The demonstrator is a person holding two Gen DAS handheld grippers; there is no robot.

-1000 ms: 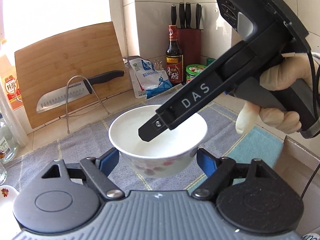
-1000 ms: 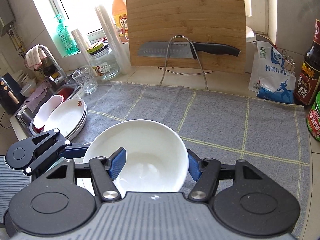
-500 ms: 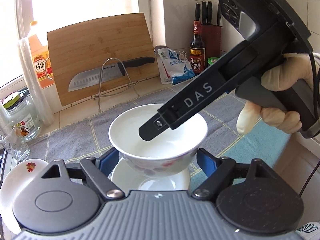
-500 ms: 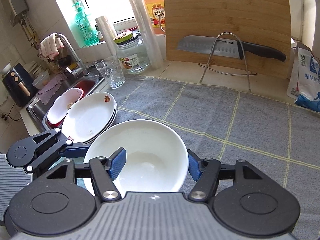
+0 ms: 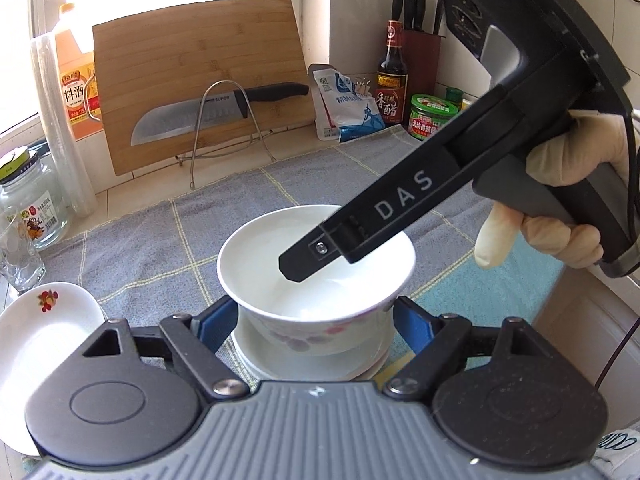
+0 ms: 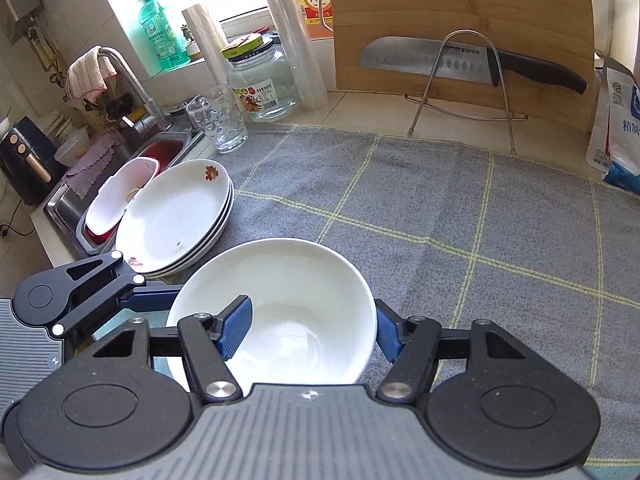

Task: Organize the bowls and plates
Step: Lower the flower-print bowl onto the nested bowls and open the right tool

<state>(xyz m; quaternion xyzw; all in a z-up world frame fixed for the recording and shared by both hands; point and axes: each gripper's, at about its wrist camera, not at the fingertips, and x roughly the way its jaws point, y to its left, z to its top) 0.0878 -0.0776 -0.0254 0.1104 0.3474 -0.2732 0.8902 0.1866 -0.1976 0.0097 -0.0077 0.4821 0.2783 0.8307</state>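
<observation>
At the left edge of the gray cloth (image 6: 460,208), next to the sink (image 6: 64,204), white plates (image 6: 176,216) already sit in a neat stack, so that part looks done. Nearer the front edge, the bowl (image 6: 280,304) hangs just above another bowl (image 5: 312,364), and both claws are on it: the left gripper (image 5: 316,322) has its blue fingers (image 5: 212,326) on each side of the bowl, though I cannot tell if they squeeze it. The right gripper (image 6: 310,330) pinches the bowl's rim, one finger inside and one outside, so I think what is left is setting it down and letting go.
</observation>
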